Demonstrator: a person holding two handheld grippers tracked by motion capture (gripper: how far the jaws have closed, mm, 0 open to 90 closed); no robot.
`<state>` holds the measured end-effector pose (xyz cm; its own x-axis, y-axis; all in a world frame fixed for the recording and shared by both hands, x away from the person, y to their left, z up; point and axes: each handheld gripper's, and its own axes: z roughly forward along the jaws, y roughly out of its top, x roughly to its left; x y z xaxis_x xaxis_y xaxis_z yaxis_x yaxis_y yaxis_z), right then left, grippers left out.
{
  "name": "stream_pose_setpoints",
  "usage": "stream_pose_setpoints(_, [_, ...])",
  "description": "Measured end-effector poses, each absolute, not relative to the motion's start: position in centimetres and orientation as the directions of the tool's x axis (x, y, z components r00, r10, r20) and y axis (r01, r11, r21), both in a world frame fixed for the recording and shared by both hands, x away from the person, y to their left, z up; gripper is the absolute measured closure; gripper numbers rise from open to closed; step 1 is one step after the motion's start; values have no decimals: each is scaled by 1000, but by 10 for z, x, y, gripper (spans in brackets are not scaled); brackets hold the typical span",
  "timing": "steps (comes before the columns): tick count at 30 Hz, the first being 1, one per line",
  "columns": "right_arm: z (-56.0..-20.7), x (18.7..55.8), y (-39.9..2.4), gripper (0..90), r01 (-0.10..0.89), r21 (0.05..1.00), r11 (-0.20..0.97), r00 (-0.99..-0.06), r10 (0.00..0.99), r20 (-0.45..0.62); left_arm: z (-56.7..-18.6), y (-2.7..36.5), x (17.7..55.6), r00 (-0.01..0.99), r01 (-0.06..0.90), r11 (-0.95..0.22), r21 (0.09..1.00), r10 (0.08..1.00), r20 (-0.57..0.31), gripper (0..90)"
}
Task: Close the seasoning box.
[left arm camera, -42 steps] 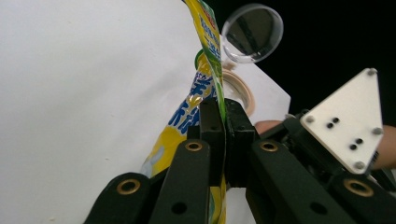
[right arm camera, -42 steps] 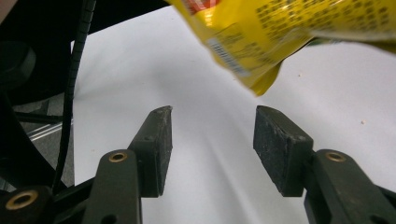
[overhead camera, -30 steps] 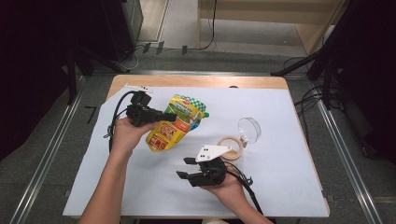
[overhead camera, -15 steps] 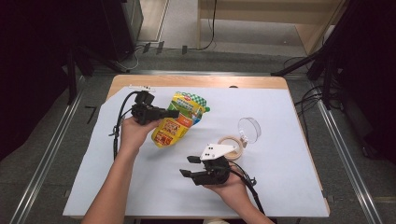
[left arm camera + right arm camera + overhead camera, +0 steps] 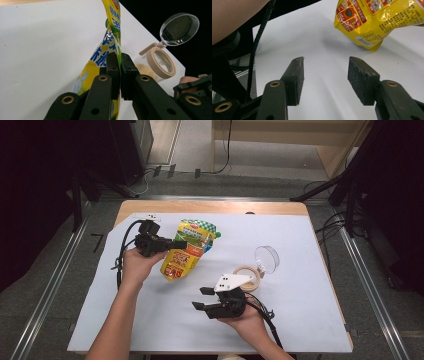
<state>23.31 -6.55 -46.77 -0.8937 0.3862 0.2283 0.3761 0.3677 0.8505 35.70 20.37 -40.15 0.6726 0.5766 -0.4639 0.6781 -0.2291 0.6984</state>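
My left gripper [image 5: 120,72] pinches the yellow snack bag [image 5: 186,251], its print too small to read; my right gripper [image 5: 325,75] is spread, holding nothing.

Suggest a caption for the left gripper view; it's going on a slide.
Left gripper pinches the yellow pouch beside an open jar.

The high view is looking forward and down on the table [image 5: 300,225] from well above. The left gripper view is riding close behind its jaws, facing the pouch [image 5: 112,37] at 12 o'clock. The right gripper view is skimming low, catching the pouch at 1 o'clock. All three views are sharing the pouch.
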Motion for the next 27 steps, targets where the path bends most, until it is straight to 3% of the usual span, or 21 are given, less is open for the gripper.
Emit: stream_pose_setpoints(27, [-465,234,-64,479,367,853,370,-899,376,224,-408,249,336,641,699,-193,689,597,-483,857])
